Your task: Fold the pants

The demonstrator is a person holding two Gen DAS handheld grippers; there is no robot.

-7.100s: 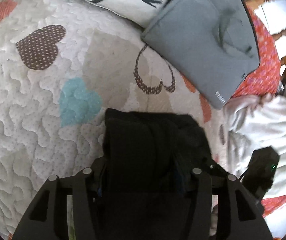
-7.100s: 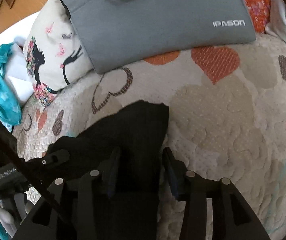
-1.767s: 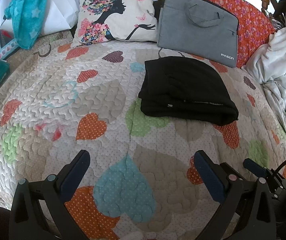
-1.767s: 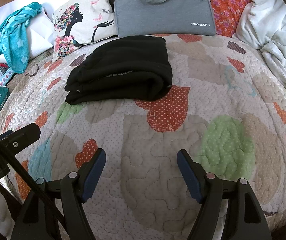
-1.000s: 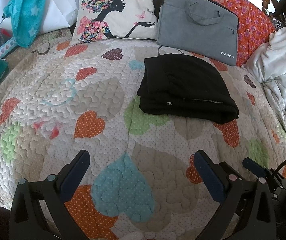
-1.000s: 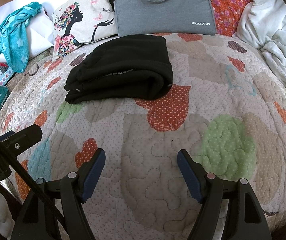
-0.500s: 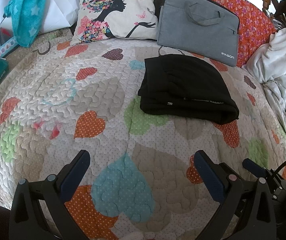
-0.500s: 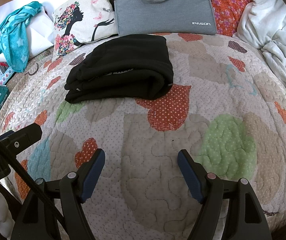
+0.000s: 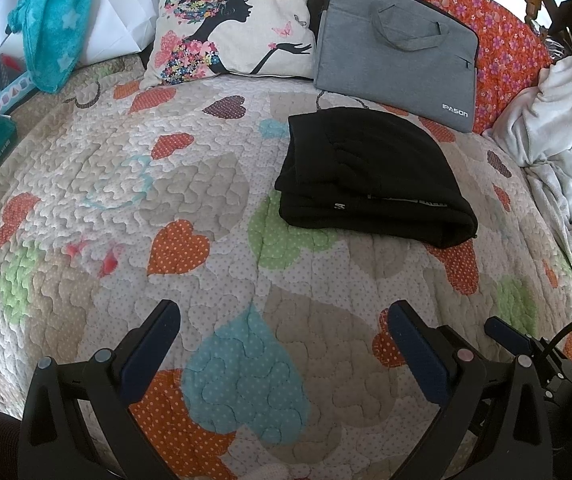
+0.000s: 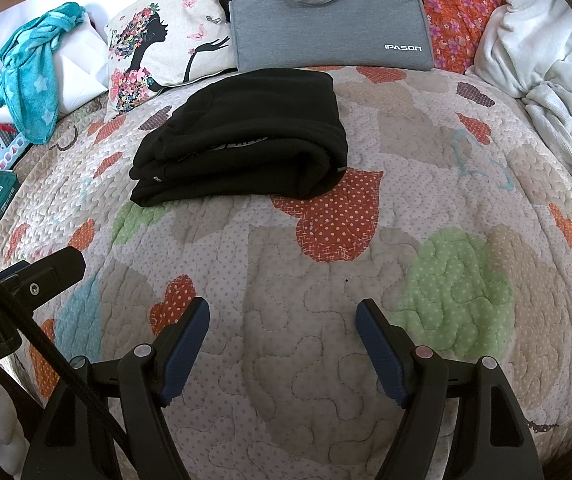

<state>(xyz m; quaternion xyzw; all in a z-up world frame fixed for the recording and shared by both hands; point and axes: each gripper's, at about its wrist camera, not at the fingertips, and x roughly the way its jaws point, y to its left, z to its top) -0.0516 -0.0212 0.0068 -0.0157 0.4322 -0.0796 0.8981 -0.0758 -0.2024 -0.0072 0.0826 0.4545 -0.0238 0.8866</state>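
1. Across the whole frame in both views lies the quilt [image 9: 213, 240], a heart-patterned bed cover, with the work area at its upper middle. Any last tidying should keep the bundle flat on it, without dragging the cover into ridges.
2. At upper centre of the left view, and upper left of centre in the right view, the black pants [image 9: 370, 180] sit as a compact stacked rectangle, with nothing holding them. The folding looks done, so the step in hand is probably only checking it.
3. Just above the pants, at the top of each frame, a gray bag [image 9: 398, 52] leans beside a printed pillow [image 9: 225, 28]. The far edge of the pants lies close to the bag, so nudges are safer from the near side.
4. At the bottom of the left view, the left gripper [image 9: 281, 332] has its fingers spread wide and empty, well apart from the pants.
5. At the bottom of the right view, the right gripper [image 10: 281, 328] is likewise spread and empty. If a layer needs squaring, press lightly on top rather than pinching an edge.
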